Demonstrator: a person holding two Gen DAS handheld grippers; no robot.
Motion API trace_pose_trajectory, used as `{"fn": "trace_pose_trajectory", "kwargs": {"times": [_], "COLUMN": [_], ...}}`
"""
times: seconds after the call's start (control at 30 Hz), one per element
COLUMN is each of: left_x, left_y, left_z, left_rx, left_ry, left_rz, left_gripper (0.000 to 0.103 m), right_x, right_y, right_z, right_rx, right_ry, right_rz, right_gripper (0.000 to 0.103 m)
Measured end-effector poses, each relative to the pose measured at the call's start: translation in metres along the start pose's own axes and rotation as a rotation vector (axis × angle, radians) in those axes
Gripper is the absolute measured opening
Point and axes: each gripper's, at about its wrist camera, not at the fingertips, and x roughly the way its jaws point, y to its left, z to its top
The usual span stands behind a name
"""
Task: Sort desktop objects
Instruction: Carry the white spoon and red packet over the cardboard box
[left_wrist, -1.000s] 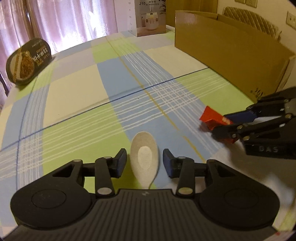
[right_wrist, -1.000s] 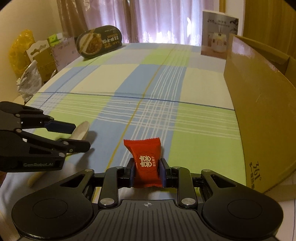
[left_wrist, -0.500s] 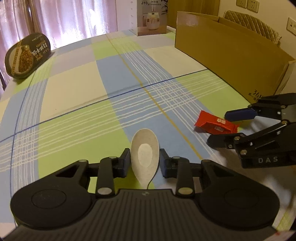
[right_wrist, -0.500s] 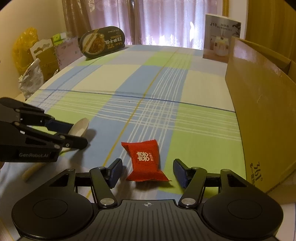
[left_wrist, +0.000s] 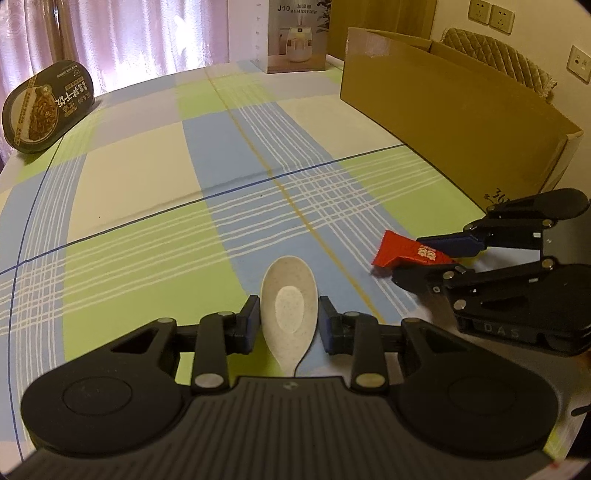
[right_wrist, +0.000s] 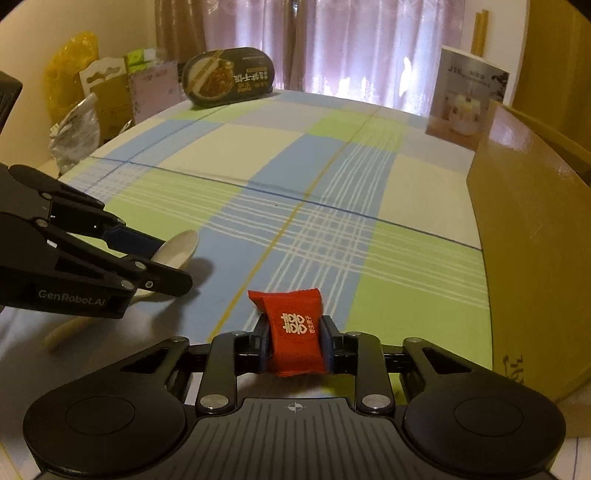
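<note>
A speckled off-white spoon (left_wrist: 289, 302) lies bowl-forward on the checked tablecloth (left_wrist: 147, 177). My left gripper (left_wrist: 289, 321) is shut on the sides of its bowl. The right wrist view shows the spoon (right_wrist: 181, 247) between the left gripper's (right_wrist: 173, 264) fingers, with its handle trailing toward the table's near edge. A red candy packet (right_wrist: 293, 325) with gold characters is pinched upright in my right gripper (right_wrist: 294, 332), which is shut on it. In the left wrist view the candy packet (left_wrist: 399, 251) sticks out of the right gripper (left_wrist: 408, 258) at the right.
A large open cardboard box (left_wrist: 461, 122) stands along the table's right side, close to the right gripper. A black oval food tray (left_wrist: 44, 107) leans at the far left corner. A humidifier box (left_wrist: 295, 37) stands at the far edge. Bags (right_wrist: 74, 92) are piled beyond the left edge.
My right gripper held the candy, opened and dropped it onto the cloth, and has now shut on it again. My left gripper closed from open onto the spoon's bowl.
</note>
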Motion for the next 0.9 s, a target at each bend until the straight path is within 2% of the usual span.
{"fn": "trace_pose_trajectory", "kwargs": {"times": [0.37, 0.9], "left_x": [-0.021, -0.078], "left_y": [-0.024, -0.054], "left_z": [0.009, 0.018], "left_rx": [0.067, 0.022], "left_ry": [-0.040, -0.107], "left_rz": [-0.016, 0.000], "left_gripper": [0.027, 0.027], "right_x": [-0.034, -0.106], "right_y": [-0.004, -0.005], "right_z": [0.012, 0.021], "right_rx": [0.015, 0.068], "right_ry": [-0.033, -0.134], "right_rz": [-0.032, -0.059], "right_gripper": [0.023, 0.023]}}
